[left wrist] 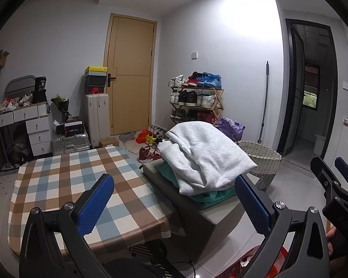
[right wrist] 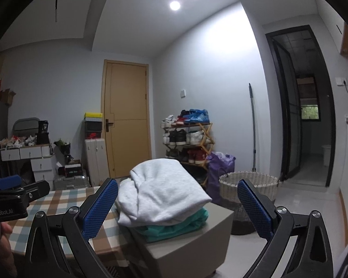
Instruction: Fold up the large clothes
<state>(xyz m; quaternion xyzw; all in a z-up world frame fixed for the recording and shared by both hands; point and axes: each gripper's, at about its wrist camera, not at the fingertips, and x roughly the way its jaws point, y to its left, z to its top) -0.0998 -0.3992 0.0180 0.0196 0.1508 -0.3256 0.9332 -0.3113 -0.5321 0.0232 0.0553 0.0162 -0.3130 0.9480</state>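
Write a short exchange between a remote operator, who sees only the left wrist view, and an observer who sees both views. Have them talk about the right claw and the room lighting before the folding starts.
Operator: I see only the edge of the right claw. Is it open?
Observer: Yes. In the right wrist view the right claw is wide open and holds nothing. Its fingers frame the grey sweatshirt without touching it.
Operator: I see just one glint at the top of my picture. How is the room lit?
Observer: Four round ceiling lights are on.
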